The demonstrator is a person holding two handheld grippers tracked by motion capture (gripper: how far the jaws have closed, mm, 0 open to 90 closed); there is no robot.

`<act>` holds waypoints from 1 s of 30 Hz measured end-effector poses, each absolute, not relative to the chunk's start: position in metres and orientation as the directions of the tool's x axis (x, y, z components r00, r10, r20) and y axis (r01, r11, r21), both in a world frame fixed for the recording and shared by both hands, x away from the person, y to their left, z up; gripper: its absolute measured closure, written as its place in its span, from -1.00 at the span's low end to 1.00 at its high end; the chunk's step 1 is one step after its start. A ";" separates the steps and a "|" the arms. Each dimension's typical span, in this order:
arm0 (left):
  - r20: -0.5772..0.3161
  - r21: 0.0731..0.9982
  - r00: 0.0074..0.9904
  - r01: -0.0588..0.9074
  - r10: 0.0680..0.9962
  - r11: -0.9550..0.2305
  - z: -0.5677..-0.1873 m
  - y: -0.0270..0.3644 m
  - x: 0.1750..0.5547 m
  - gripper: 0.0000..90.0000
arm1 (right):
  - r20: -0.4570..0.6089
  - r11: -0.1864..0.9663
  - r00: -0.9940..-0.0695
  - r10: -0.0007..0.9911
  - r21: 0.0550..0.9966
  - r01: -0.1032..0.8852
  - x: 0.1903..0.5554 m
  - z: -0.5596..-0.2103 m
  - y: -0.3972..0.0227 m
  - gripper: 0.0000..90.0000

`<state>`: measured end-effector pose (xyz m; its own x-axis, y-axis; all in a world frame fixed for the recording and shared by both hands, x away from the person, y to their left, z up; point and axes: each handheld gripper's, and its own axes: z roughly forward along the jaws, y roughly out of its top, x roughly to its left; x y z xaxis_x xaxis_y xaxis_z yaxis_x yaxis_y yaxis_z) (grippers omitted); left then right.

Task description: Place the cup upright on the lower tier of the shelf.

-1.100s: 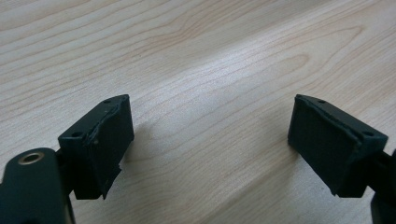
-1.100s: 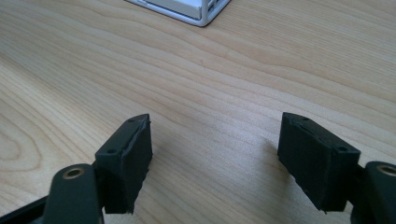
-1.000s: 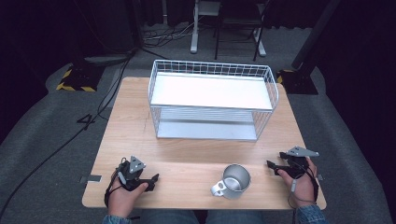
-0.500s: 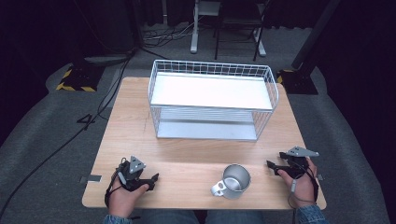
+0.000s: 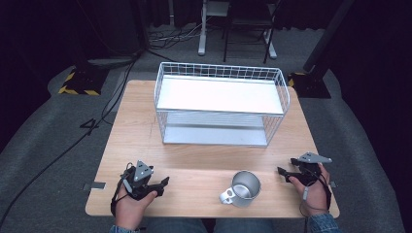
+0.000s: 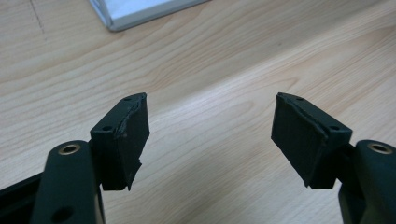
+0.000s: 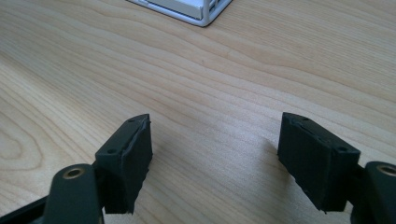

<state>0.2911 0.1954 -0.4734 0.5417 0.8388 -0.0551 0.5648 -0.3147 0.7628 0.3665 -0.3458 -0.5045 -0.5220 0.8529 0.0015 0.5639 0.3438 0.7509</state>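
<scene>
Metal mug (image 5: 243, 187) on bench (image 5: 194, 167): rigid, probably light, slick (take by rim or handle). Left gripper (image 5: 163, 184), right gripper (image 5: 284, 173): jaws wide, empty.

High view looked forward and down from above the person's side, counter (image 5: 194, 145) whole with wire rack (image 5: 221, 104) toward 12 o'clock, both gripper views sat low and close over bare counter, sharing rack corners at top edge
</scene>
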 end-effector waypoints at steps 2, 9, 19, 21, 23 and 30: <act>-0.069 0.776 0.551 0.554 0.832 -0.302 -0.468 0.191 0.288 -0.36 | 0.001 0.344 -0.522 0.853 0.751 0.564 0.366 -0.504 -0.346 -0.41; -0.081 0.788 0.592 0.530 0.802 -0.312 -0.452 0.175 0.280 -0.35 | 0.001 0.344 -0.522 0.853 0.751 0.564 0.366 -0.504 -0.346 -0.41; -0.069 0.805 0.673 0.474 0.737 -0.357 -0.435 0.142 0.266 -0.31 | 0.001 0.344 -0.522 0.853 0.751 0.564 0.366 -0.504 -0.346 -0.41; -0.067 0.805 0.686 0.466 0.725 -0.367 -0.433 0.137 0.264 -0.31 | 0.001 0.344 -0.522 0.853 0.751 0.564 0.366 -0.504 -0.346 -0.41; -0.076 0.809 0.695 0.462 0.715 -0.363 -0.431 0.133 0.262 -0.30 | 0.001 0.344 -0.522 0.853 0.751 0.564 0.366 -0.504 -0.346 -0.41; -0.115 0.821 0.733 0.450 0.670 -0.351 -0.428 0.109 0.254 -0.26 | 0.001 0.344 -0.522 0.853 0.751 0.564 0.366 -0.504 -0.346 -0.41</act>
<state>0.2541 0.1087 -0.4285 0.7331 0.6704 -0.1150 0.4496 -0.3507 0.8215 0.3665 -0.3458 -0.5045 -0.5219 0.8530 0.0014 0.5639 0.3438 0.7509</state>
